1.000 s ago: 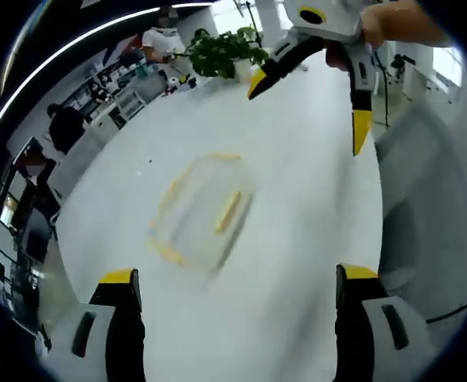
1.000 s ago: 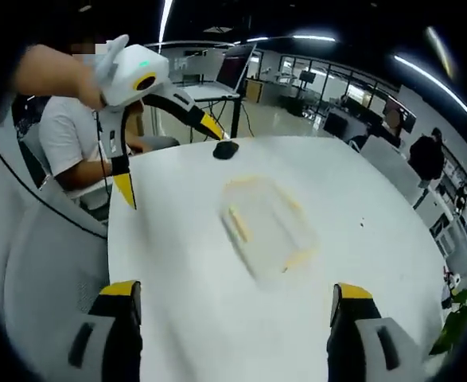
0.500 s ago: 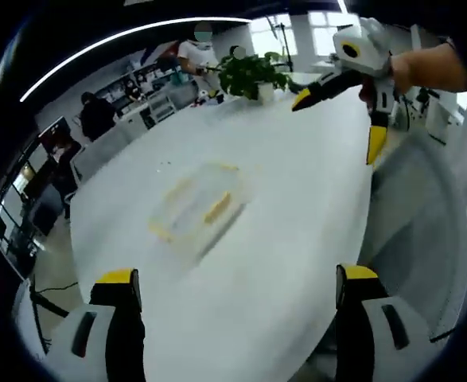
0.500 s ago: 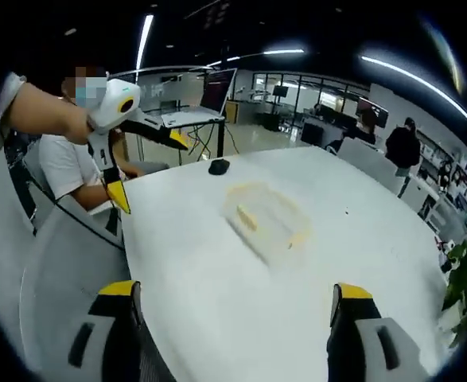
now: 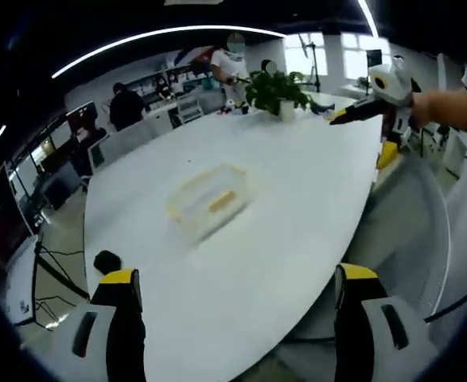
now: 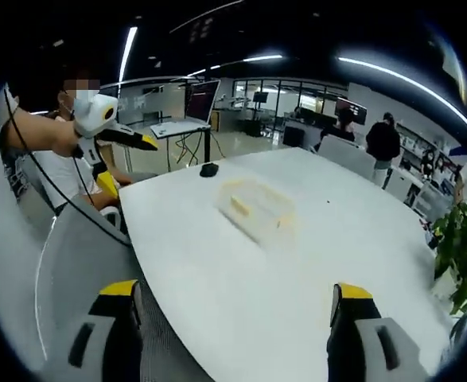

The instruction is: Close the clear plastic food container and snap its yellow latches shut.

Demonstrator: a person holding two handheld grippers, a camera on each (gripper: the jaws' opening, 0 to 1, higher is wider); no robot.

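Note:
A clear plastic food container [image 5: 207, 195] with yellow latches lies on the white table [image 5: 297, 191], its lid on top. It also lies mid-table in the right gripper view, as the container [image 6: 254, 208]. My left gripper [image 5: 231, 278] is open, well back from the container, near the table's edge. My right gripper [image 6: 231, 294] is open too and far from the container. The right gripper [image 5: 376, 119] shows at the far right of the left gripper view, held by a hand. The left gripper [image 6: 110, 155] appears at the left of the right gripper view.
A potted plant [image 5: 277, 87] stands at the table's far end, also as the plant [image 6: 456, 255]. A black mouse [image 6: 209, 169] lies near the table edge, and shows as the mouse [image 5: 106, 261]. A grey chair [image 5: 412, 215] stands beside the table. People stand and sit at desks beyond.
Both grippers have pulled back and away from the container, which now looks smaller and farther off. Both stay open and the container lies in the same place.

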